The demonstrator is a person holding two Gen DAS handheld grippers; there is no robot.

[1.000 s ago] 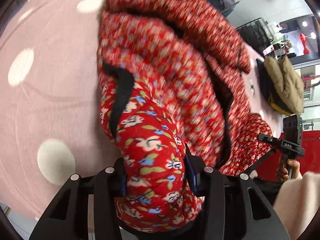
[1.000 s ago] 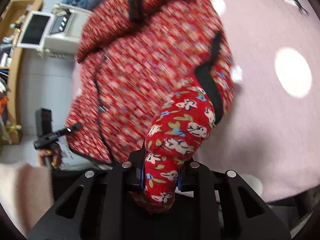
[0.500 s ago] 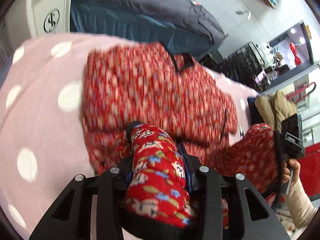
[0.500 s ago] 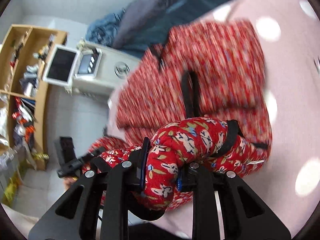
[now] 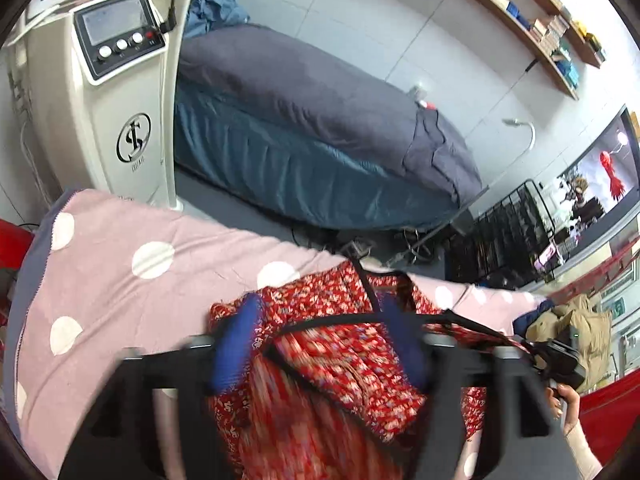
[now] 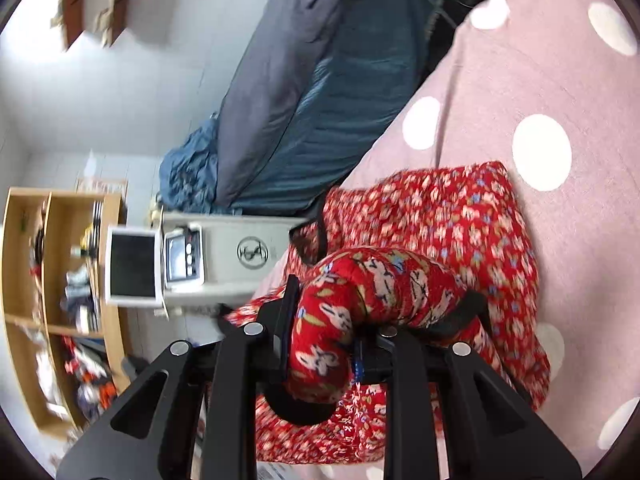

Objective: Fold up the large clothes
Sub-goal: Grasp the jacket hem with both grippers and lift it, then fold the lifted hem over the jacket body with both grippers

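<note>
While the right gripper [image 6: 320,344] clamps the floral jacket [image 6: 440,232], lay it flat; left gripper [image 5: 320,354] blurs, seemingly open and empty.

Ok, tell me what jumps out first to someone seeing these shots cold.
The red floral garment dominates, heaped on the pink polka-dot blanket; the right gripper is clamped on a padded roll of it. In the left wrist view the left gripper stands open above the fabric. Behind, a white machine with a screen stands beside a grey-and-blue bed.
</note>
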